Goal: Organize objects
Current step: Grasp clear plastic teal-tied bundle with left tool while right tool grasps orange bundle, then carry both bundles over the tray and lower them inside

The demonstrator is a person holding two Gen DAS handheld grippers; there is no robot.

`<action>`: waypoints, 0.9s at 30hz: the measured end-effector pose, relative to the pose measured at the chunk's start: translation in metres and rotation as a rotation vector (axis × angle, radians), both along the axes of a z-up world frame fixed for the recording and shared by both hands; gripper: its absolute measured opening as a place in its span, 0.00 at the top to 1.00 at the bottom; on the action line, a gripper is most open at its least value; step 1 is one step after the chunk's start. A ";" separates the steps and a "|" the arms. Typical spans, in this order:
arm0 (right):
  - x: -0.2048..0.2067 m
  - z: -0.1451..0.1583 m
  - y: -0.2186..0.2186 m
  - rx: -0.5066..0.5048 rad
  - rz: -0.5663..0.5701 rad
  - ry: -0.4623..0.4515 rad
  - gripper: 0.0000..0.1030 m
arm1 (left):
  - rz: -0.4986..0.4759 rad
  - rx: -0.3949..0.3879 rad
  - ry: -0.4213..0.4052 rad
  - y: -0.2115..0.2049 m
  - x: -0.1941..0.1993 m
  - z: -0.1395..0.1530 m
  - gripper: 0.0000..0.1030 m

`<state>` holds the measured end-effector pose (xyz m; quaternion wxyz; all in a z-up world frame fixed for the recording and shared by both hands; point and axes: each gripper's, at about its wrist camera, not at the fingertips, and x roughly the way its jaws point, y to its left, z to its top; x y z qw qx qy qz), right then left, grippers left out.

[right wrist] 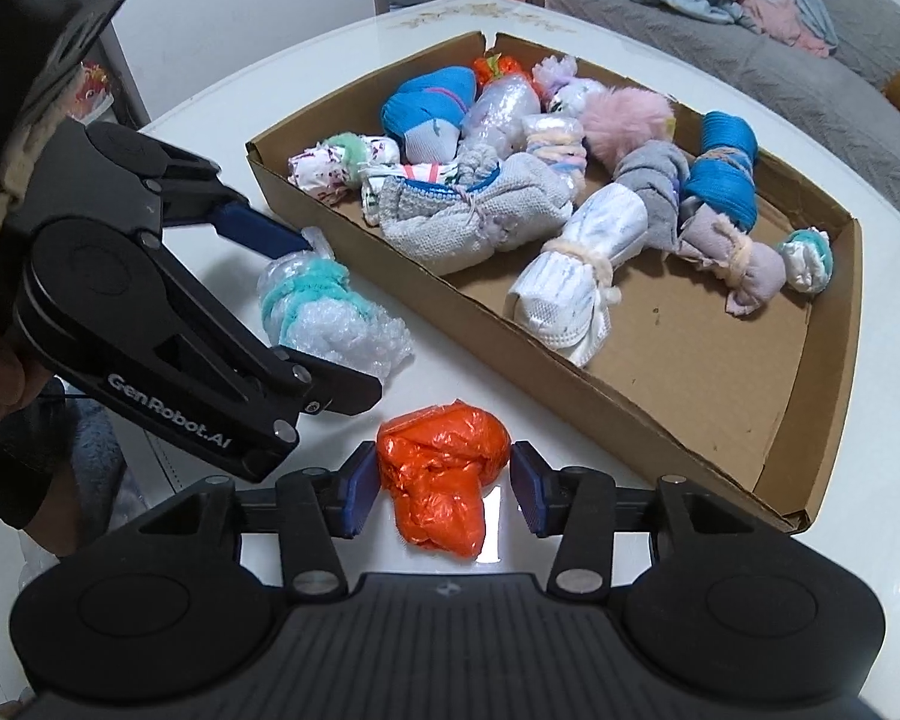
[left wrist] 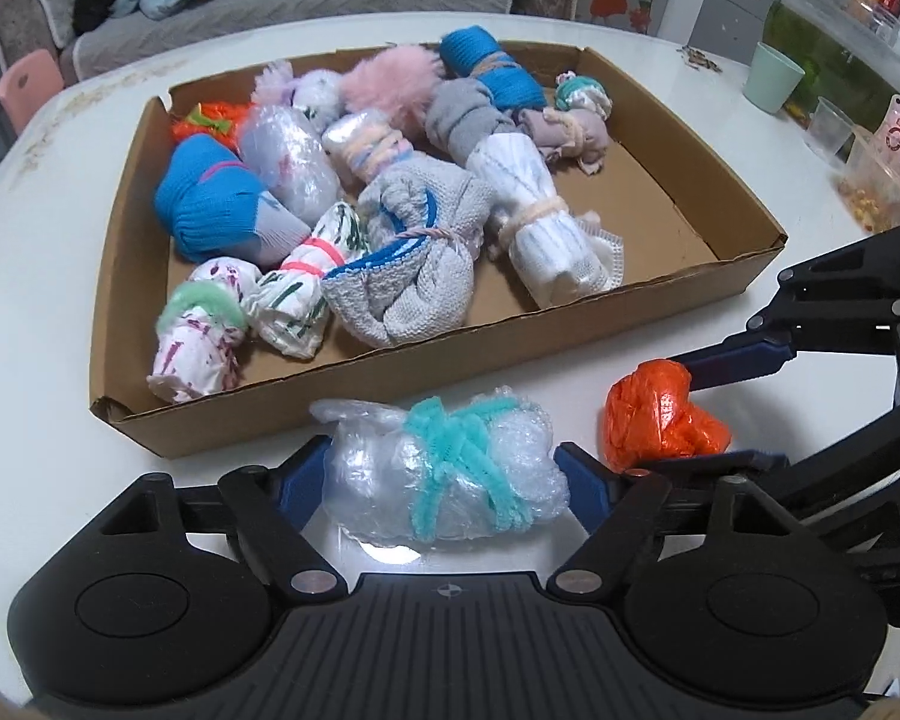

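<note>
A bubble-wrap bundle (left wrist: 444, 474) tied with teal pipe cleaner lies on the white table in front of the cardboard tray (left wrist: 426, 378). My left gripper (left wrist: 444, 480) straddles it, pads touching both ends. An orange plastic bag ball (right wrist: 444, 474) lies between the fingers of my right gripper (right wrist: 444, 483), with small gaps to both pads. The orange ball also shows in the left wrist view (left wrist: 660, 420), and the bubble-wrap bundle in the right wrist view (right wrist: 330, 318). The tray (right wrist: 660, 420) holds several tied bundles of socks, cloth and plastic.
A green cup (left wrist: 771, 78), a clear cup (left wrist: 828, 132), a snack container (left wrist: 882, 186) and a glass tank (left wrist: 840, 30) stand on the table's right side. A grey sofa (left wrist: 270, 0) with clothes lies beyond the table.
</note>
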<state>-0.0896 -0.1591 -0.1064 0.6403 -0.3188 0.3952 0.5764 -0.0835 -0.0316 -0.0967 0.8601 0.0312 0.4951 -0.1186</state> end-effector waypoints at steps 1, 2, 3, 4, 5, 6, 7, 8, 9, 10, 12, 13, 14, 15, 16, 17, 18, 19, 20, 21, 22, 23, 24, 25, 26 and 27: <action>0.000 0.000 0.000 -0.001 -0.001 0.001 0.62 | -0.010 0.004 -0.003 -0.001 -0.001 0.000 0.22; 0.000 0.001 -0.001 -0.002 -0.001 0.002 0.63 | -0.021 0.006 -0.006 -0.002 -0.001 0.001 0.27; 0.000 0.001 -0.001 -0.005 0.000 0.004 0.64 | -0.026 0.000 -0.006 -0.002 -0.001 0.002 0.29; 0.000 0.002 -0.002 -0.007 0.000 0.005 0.65 | -0.025 -0.007 0.000 -0.001 -0.002 0.003 0.30; 0.000 0.002 -0.003 -0.008 0.001 0.009 0.65 | -0.030 -0.004 0.005 -0.002 -0.003 0.003 0.31; 0.001 0.004 -0.005 -0.008 0.001 0.017 0.65 | -0.040 0.002 0.008 -0.003 -0.004 0.004 0.32; 0.001 0.006 -0.007 -0.008 0.000 0.022 0.65 | -0.046 0.004 0.006 -0.003 -0.006 0.006 0.32; 0.001 0.010 -0.009 -0.005 0.003 0.024 0.65 | -0.051 0.003 0.003 -0.004 -0.008 0.008 0.32; 0.001 0.014 -0.012 0.000 0.007 0.026 0.65 | -0.056 0.005 0.002 -0.004 -0.009 0.010 0.32; 0.002 0.018 -0.014 0.006 0.010 0.028 0.65 | -0.059 0.010 0.003 -0.005 -0.009 0.012 0.33; 0.005 0.028 -0.019 0.028 0.011 0.032 0.65 | -0.061 0.006 0.004 -0.006 -0.010 0.020 0.33; 0.007 0.033 -0.022 0.041 0.008 0.039 0.65 | -0.070 0.006 0.001 -0.008 -0.011 0.026 0.33; 0.009 0.038 -0.024 0.055 0.006 0.038 0.65 | -0.084 0.011 -0.009 -0.010 -0.011 0.032 0.33; 0.011 0.042 -0.026 0.068 0.002 0.032 0.65 | -0.098 0.015 -0.024 -0.014 -0.012 0.038 0.33; 0.014 0.047 -0.028 0.082 -0.005 0.030 0.65 | -0.111 0.015 -0.038 -0.016 -0.011 0.044 0.33; 0.017 0.051 -0.030 0.098 -0.014 0.027 0.65 | -0.123 0.012 -0.050 -0.019 -0.010 0.050 0.33; 0.021 0.056 -0.032 0.113 -0.025 0.020 0.65 | -0.137 0.012 -0.065 -0.022 -0.008 0.056 0.33; 0.025 0.060 -0.034 0.131 -0.041 0.010 0.65 | -0.151 0.015 -0.082 -0.026 -0.006 0.061 0.33; 0.031 0.065 -0.037 0.150 -0.059 0.001 0.65 | -0.164 0.018 -0.097 -0.029 -0.003 0.065 0.33; 0.038 0.070 -0.041 0.170 -0.086 -0.012 0.65 | -0.177 0.020 -0.108 -0.033 0.001 0.068 0.33; 0.044 0.073 -0.041 0.187 -0.112 -0.022 0.65 | -0.191 0.022 -0.117 -0.037 0.006 0.071 0.33; 0.051 0.076 -0.044 0.202 -0.138 -0.033 0.65 | -0.207 0.030 -0.129 -0.042 0.011 0.074 0.33; 0.057 0.078 -0.045 0.214 -0.162 -0.052 0.65 | -0.223 0.035 -0.138 -0.047 0.017 0.077 0.33; 0.064 0.079 -0.046 0.225 -0.184 -0.072 0.65 | -0.237 0.034 -0.143 -0.052 0.023 0.079 0.34; 0.070 0.080 -0.047 0.235 -0.208 -0.079 0.65 | -0.251 0.034 -0.147 -0.057 0.029 0.080 0.34; 0.078 0.080 -0.047 0.245 -0.228 -0.078 0.65 | -0.265 0.038 -0.153 -0.062 0.035 0.082 0.34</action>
